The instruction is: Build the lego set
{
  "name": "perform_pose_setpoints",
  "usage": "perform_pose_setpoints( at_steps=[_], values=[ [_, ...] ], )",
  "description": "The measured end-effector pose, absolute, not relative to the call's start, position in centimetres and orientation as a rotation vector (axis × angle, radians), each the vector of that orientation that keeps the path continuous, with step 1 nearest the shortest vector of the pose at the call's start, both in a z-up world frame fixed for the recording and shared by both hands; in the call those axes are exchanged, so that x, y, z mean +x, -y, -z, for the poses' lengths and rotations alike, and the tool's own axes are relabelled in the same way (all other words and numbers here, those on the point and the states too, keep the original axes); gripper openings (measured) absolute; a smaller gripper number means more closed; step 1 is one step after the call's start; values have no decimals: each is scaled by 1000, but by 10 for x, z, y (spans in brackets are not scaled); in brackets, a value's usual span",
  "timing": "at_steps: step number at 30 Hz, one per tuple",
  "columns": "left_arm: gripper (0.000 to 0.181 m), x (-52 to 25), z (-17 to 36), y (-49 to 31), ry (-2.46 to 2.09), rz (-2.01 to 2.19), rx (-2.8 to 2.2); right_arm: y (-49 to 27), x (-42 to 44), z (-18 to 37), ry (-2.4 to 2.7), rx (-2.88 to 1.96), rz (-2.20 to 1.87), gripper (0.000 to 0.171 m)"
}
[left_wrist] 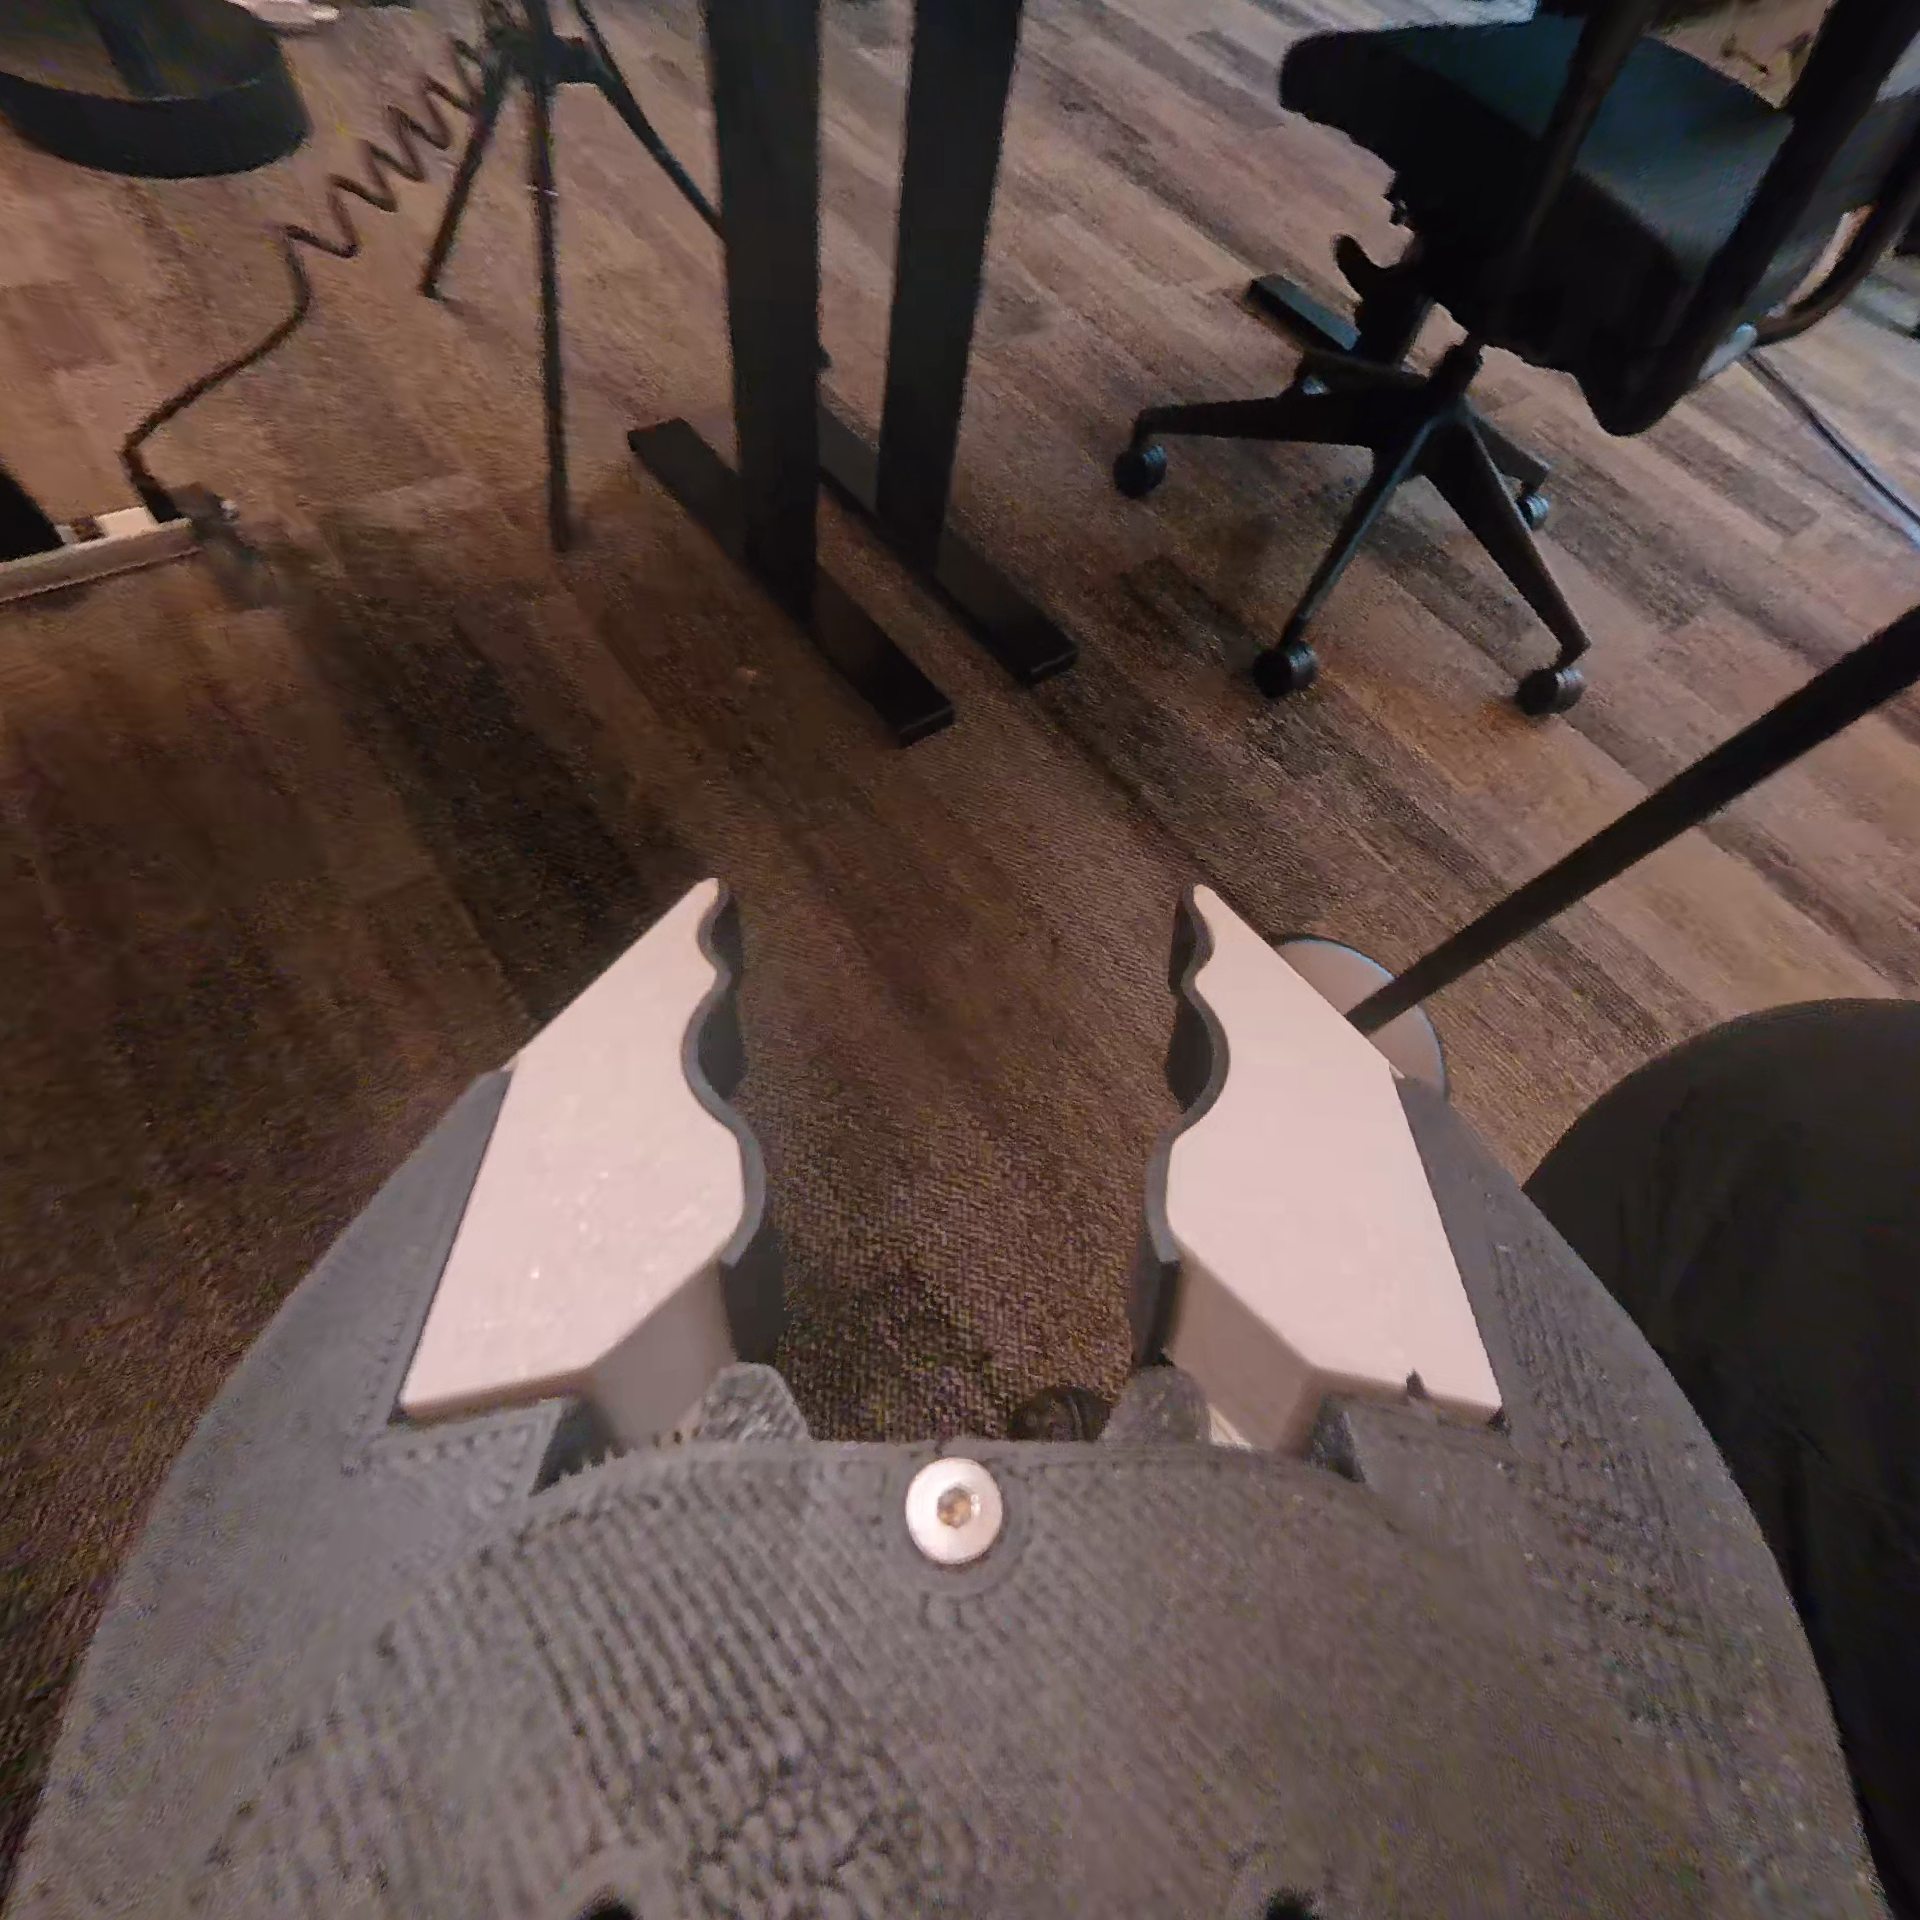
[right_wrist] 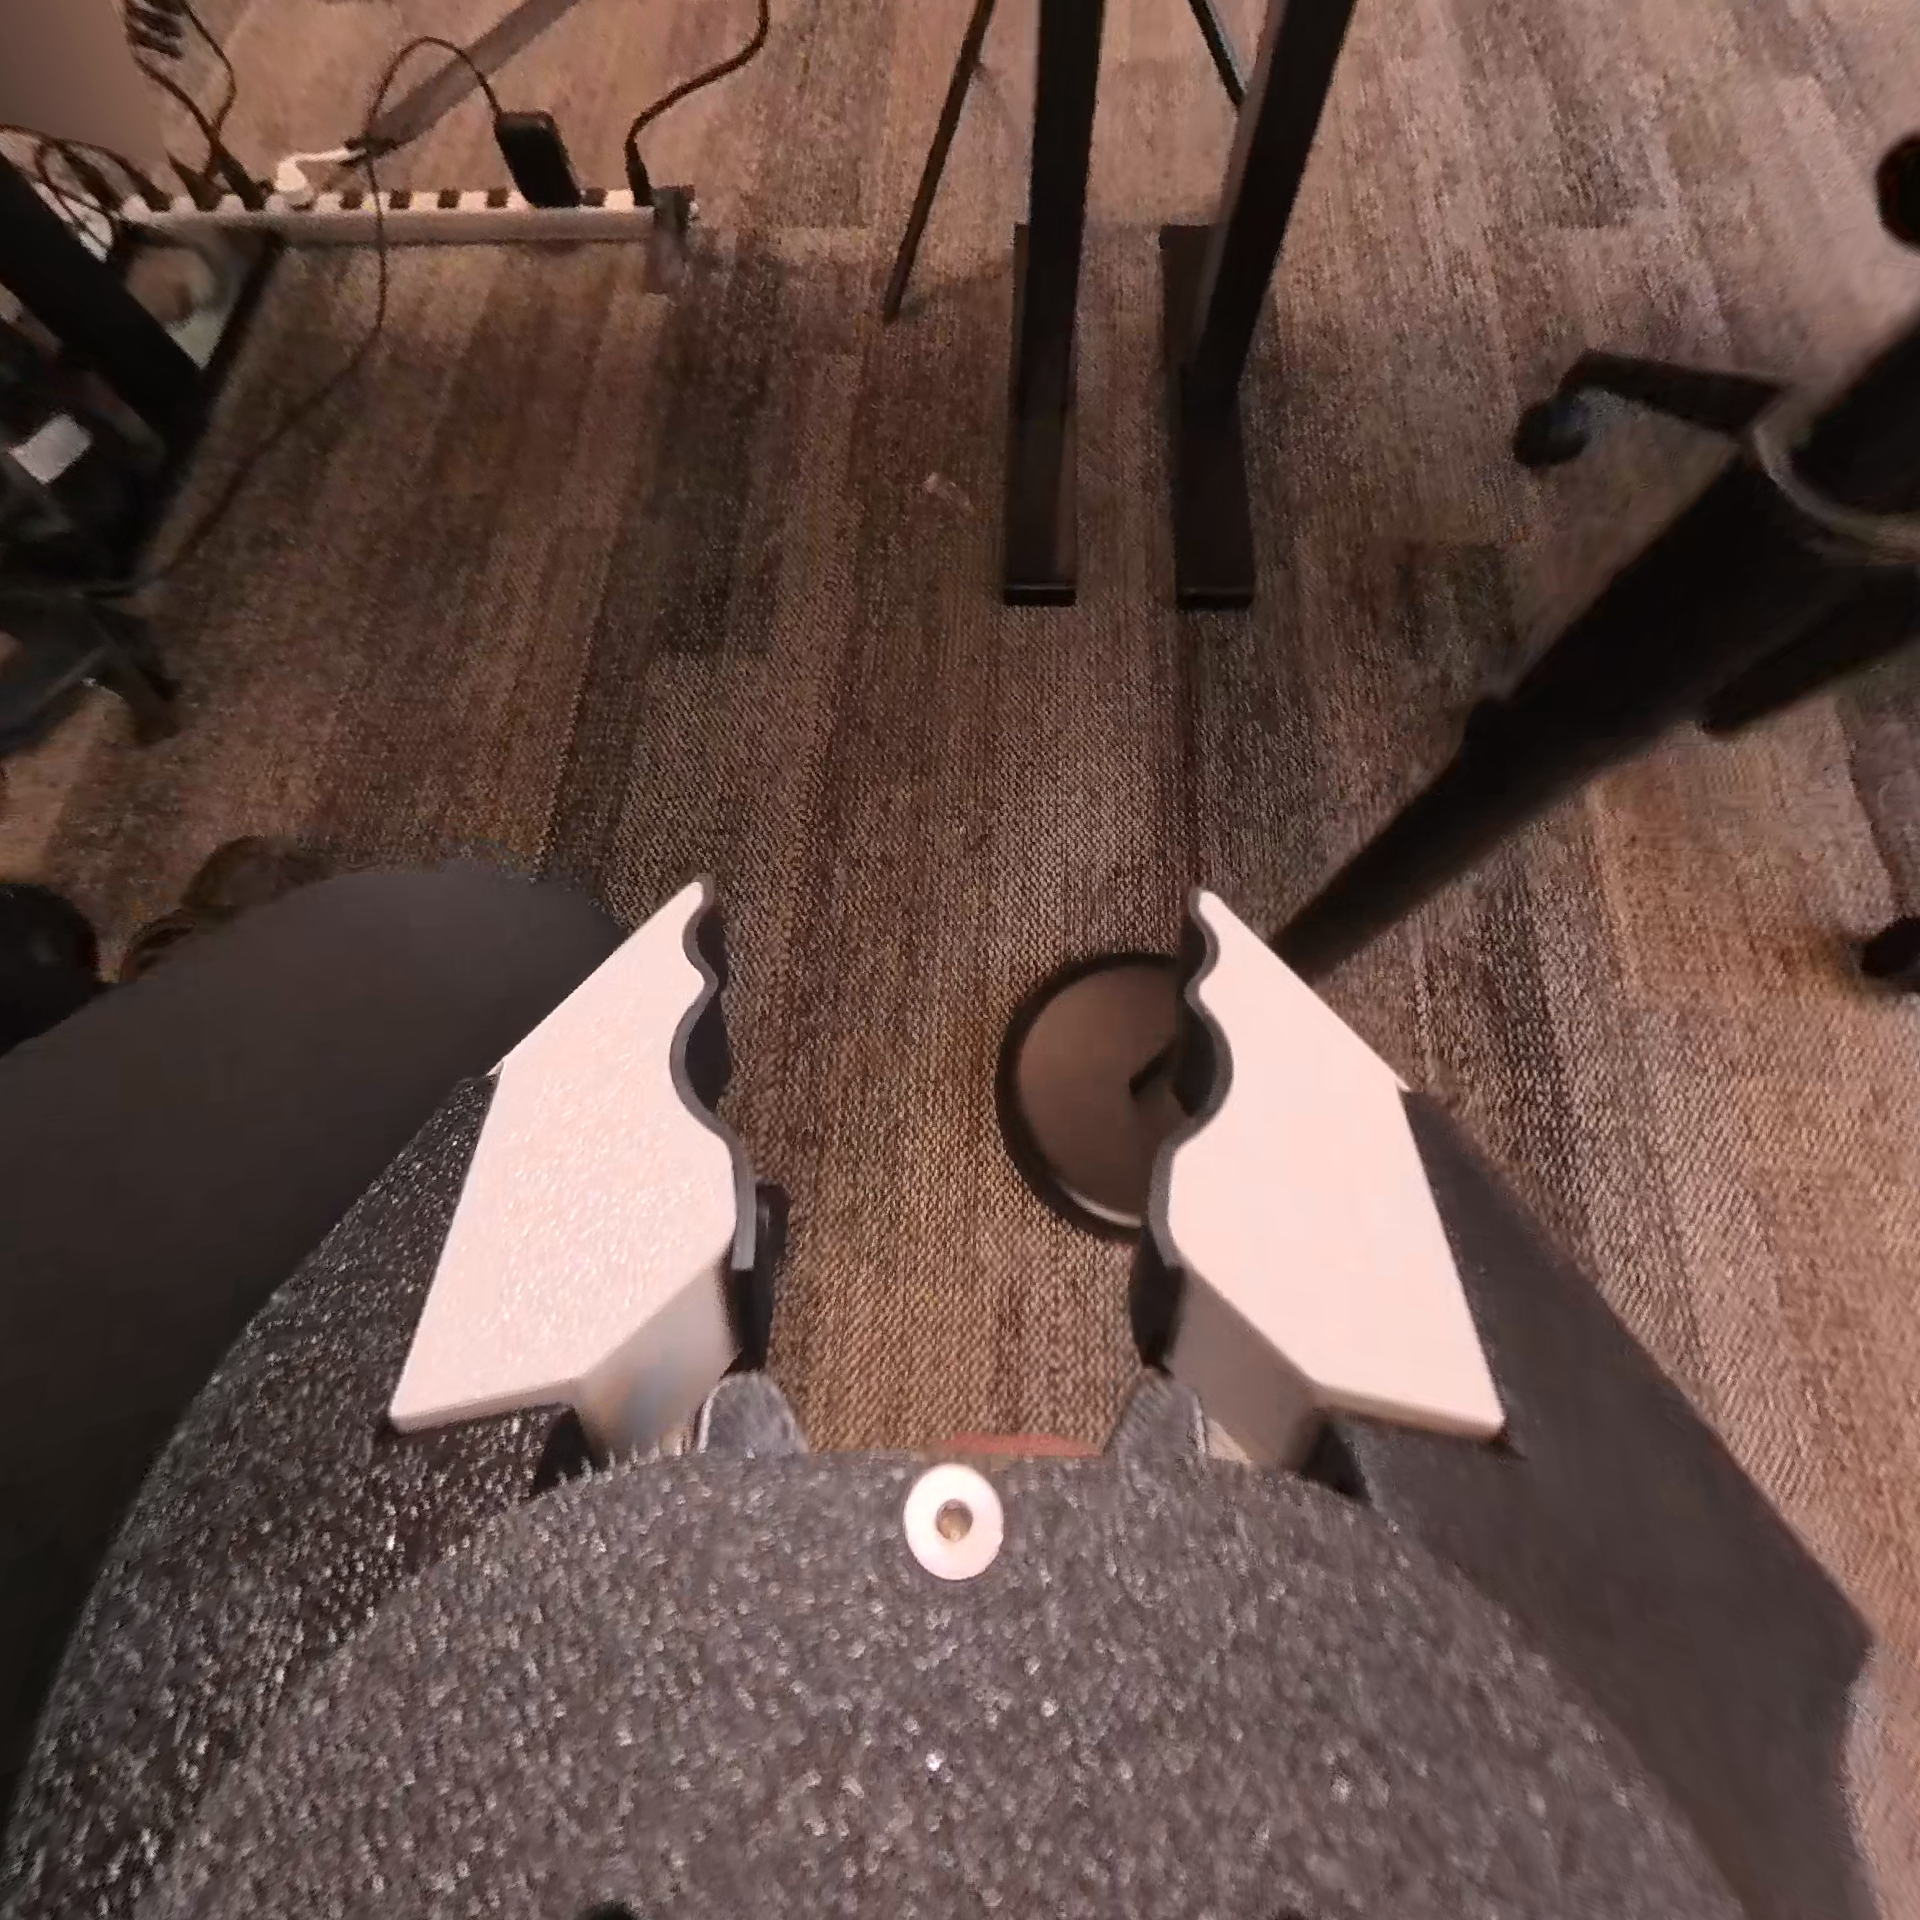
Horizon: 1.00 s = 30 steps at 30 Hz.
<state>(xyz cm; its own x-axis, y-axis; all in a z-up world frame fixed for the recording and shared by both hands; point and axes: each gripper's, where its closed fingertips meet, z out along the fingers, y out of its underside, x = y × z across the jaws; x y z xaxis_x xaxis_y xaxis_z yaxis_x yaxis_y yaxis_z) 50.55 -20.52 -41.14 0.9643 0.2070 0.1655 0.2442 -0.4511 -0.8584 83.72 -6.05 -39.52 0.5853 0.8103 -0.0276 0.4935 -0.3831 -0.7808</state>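
No lego pieces show in either view. My left gripper (left_wrist: pixel 956 914) is open and empty, pointing down at the brown carpet (left_wrist: pixel 935 1039). My right gripper (right_wrist: pixel 951 914) is open and empty too, pointing down at the same carpet (right_wrist: pixel 935 831). Both hang above the floor, beside a person's dark-clothed leg, which shows in the left wrist view (left_wrist: pixel 1745 1299) and in the right wrist view (right_wrist: pixel 208 1091).
Black desk legs stand ahead in the left wrist view (left_wrist: pixel 831 364) and in the right wrist view (right_wrist: pixel 1049 312). A wheeled office chair (left_wrist: pixel 1434 416), a tripod (left_wrist: pixel 540 208), a round stand base (right_wrist: pixel 1081 1081) with a black pole (left_wrist: pixel 1662 821), and a power strip with cables (right_wrist: pixel 416 213) are on the floor.
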Motion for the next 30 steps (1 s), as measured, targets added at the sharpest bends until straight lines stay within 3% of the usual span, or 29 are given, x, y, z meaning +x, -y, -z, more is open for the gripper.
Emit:
perform_pose_setpoints(
  at_steps=[9,19,30],
  values=[
    [81,413,377,326,659,-160,-1907,86,711,377,1309,-1856,-630,86],
    [80,359,388,448,856,-308,-1844,140,581,351,1492,-1658,-762,86],
    [81,351,371,468,813,-376,-1809,148,545,309,1396,-1557,-796,87]
  ],
)
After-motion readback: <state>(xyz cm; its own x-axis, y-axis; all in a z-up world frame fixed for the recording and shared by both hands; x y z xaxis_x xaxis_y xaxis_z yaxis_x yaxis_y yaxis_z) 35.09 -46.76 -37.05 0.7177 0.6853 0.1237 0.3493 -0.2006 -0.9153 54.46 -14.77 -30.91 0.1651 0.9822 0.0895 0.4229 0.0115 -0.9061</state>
